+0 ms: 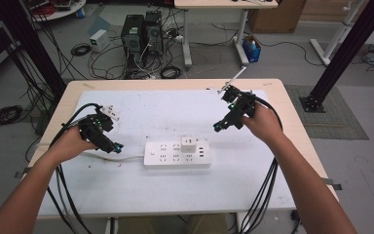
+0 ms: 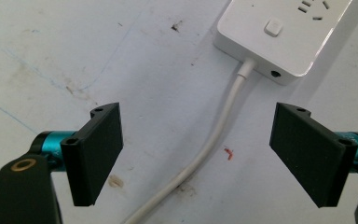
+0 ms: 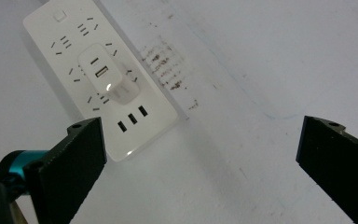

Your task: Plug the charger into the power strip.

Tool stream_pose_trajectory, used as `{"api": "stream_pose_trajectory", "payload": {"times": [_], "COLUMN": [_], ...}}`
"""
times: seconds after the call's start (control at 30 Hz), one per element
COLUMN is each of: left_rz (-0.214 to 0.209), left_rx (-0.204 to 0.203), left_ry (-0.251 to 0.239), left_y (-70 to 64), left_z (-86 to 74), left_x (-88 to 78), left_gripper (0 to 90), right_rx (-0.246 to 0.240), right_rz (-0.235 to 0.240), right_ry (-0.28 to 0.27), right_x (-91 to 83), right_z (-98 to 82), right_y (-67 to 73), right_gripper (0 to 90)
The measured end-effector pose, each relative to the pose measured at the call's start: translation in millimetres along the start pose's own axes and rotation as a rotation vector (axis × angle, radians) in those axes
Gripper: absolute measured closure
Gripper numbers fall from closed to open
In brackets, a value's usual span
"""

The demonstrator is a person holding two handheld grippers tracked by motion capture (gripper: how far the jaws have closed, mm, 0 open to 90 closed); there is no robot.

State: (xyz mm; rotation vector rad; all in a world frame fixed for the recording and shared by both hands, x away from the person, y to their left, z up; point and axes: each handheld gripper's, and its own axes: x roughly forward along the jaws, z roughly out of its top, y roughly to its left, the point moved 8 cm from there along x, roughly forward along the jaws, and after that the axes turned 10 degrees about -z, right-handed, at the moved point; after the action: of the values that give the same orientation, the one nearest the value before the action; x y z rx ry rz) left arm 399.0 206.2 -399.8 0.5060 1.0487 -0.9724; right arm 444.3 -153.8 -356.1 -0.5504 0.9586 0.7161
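The left gripper [image 1: 111,145] is hovering near the table's [image 1: 282,97] left edge, jaws spread wide and gripping nothing, the white cord [image 2: 209,144] running between them in the left gripper view. Open white surface is lying around it. The power strip [image 1: 177,154] is sitting at the table's middle, its long axis running left to right, cord end pointing left, USB ports at its right end. A white adapter [image 1: 188,144] is standing plugged into it. The right gripper [image 1: 224,124] is hanging above bare surface right of the strip, jaws released and empty, well clear of the right edge.
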Motion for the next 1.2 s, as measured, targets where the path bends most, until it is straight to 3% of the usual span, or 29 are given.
{"api": "stream_pose_trajectory", "payload": {"times": [0.1, 0.37, 0.73, 0.97, 1.2], "left_rz": [0.007, 0.03, 0.055, 0.059, 0.061], "left_rx": [-0.001, -0.019, -0.014, -0.011, -0.012], "left_ry": [-0.004, -0.016, -0.034, -0.032, -0.022], "left_y": [0.9, 3.2, 1.2, -0.9, -2.2], "left_z": [-0.1, -5.6, -0.5, -0.9, -5.1], "left_x": [-3.6, -10.6, -10.7, -9.4, -9.4], "left_gripper": [17.4, 17.4, 17.4, 17.4, 17.4], "right_rx": [0.018, 0.075, 0.106, 0.118, 0.118], "right_rz": [-0.011, -0.086, -0.121, -0.115, -0.113], "right_ry": [-0.004, 0.025, 0.016, 0.017, 0.01], "right_x": [-5.7, -23.1, -30.3, -25.4, -25.5], "right_z": [-5.7, -44.2, -83.5, -94.6, -93.4], "right_y": [-3.2, -8.3, -9.3, -5.6, -4.6], "right_gripper": [0.8, 0.8, 0.8, 0.8, 0.9]}}
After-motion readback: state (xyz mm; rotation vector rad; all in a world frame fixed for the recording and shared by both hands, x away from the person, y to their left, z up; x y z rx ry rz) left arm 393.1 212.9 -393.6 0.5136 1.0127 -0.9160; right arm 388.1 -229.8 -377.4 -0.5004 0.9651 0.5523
